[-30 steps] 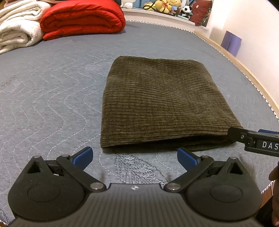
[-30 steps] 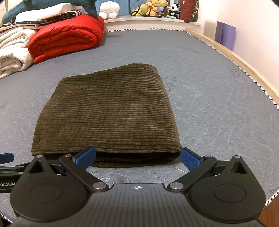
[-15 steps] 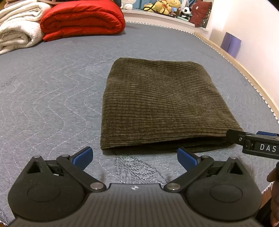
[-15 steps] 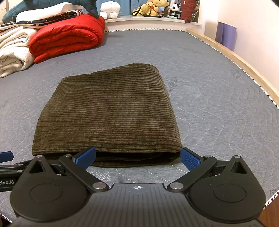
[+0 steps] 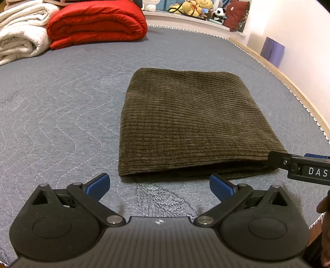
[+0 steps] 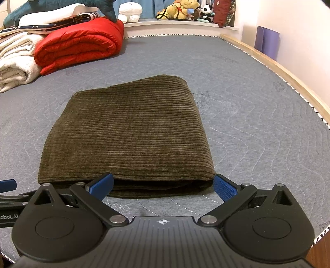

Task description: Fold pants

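Observation:
Olive-green corduroy pants (image 5: 191, 123) lie folded into a flat rectangle on the grey quilted mattress (image 5: 61, 107); they also show in the right wrist view (image 6: 127, 132). My left gripper (image 5: 158, 184) is open and empty, just short of the fold's near left edge. My right gripper (image 6: 163, 185) is open and empty, its blue fingertips (image 6: 223, 187) level with the near edge of the pants, not holding cloth. The right gripper's side shows at the right edge of the left wrist view (image 5: 305, 169).
A red rolled duvet (image 5: 97, 22) and white folded blankets (image 5: 20, 41) lie at the far left. Plush toys (image 5: 193, 9) line the far shelf. A wooden bed edge (image 5: 288, 86) runs along the right, with a purple object (image 5: 272, 51) against the wall.
Both grippers have drawn back very slightly from the folded pants. The pants have not moved.

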A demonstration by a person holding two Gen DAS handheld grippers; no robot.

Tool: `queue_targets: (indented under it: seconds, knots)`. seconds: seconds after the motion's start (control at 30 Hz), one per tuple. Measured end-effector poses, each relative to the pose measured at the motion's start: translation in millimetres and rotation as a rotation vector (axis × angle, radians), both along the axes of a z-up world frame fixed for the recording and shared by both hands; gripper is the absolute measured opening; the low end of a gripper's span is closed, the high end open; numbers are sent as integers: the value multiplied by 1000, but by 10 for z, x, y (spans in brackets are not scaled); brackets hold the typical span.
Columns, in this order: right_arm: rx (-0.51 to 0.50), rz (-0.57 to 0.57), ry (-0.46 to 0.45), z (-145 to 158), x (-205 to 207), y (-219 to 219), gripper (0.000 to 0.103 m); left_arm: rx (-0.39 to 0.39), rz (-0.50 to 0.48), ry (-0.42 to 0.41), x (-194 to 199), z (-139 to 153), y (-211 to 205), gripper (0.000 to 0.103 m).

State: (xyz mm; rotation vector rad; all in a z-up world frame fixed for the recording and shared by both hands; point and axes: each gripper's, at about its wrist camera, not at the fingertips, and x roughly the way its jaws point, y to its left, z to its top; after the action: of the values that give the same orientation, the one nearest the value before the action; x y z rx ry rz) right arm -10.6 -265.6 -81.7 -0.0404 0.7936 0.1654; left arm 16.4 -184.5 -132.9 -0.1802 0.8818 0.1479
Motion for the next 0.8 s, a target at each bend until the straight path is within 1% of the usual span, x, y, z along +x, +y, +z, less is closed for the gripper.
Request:
queue_targets:
  seconds: [0.8]
  knots:
    - [-1,2,-1,-7,8,-16,102,8,-23,-18,-22,21,-18,103]
